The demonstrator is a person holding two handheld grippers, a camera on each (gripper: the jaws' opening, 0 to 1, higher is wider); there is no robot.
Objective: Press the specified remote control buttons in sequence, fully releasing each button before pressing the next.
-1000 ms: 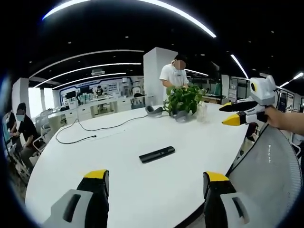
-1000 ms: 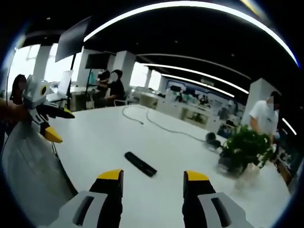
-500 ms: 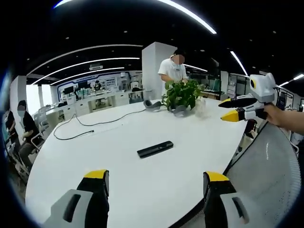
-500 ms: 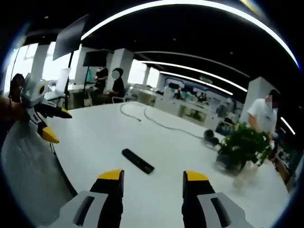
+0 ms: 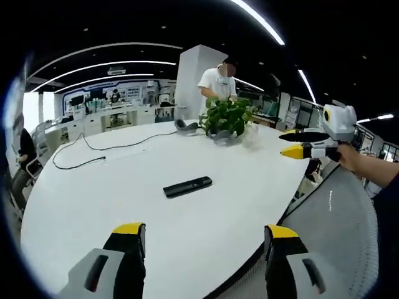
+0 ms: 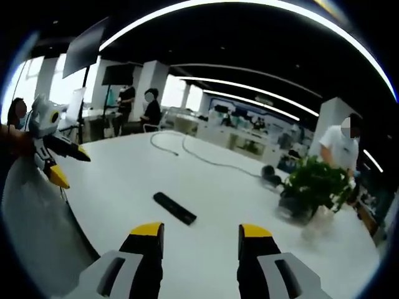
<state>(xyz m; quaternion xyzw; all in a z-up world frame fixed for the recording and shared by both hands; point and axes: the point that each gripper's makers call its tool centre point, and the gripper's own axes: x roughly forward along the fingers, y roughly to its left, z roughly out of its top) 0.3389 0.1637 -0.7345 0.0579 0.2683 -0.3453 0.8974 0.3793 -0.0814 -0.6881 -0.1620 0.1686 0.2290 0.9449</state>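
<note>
1. Large white round table (image 5: 93, 205) (image 6: 124, 180), bare over most of its top, with the workspace spread across it.
2. Grey mesh chair back (image 5: 336, 237) (image 6: 31, 224) just beside the table edge, low in both views.
3. Potted green plant (image 5: 225, 118) (image 6: 315, 187) on the far part of the table, well apart from the remote; standing person in a white shirt (image 5: 216, 81) (image 6: 340, 149) behind it.
4. Black cable (image 5: 93, 149) (image 6: 199, 156) trailing across the far side of the tabletop; dark headset-like object (image 5: 185, 126) (image 6: 272, 177) lying near the plant.
5. Left gripper (image 5: 199, 232), held above the near table edge, jaws spread wide with nothing between them; seen again in the right gripper view (image 6: 65, 165), at the left, also parted.
6. Right gripper (image 6: 194, 229), likewise above the near edge, jaws parted and empty; in the left gripper view (image 5: 290, 143) at the right, yellow tips apart, a hand (image 5: 349, 159) behind it.
7. Black remote control (image 5: 187, 186) (image 6: 174, 208) lying flat near the table's middle, ahead of both pairs of jaws, touched by neither.
</note>
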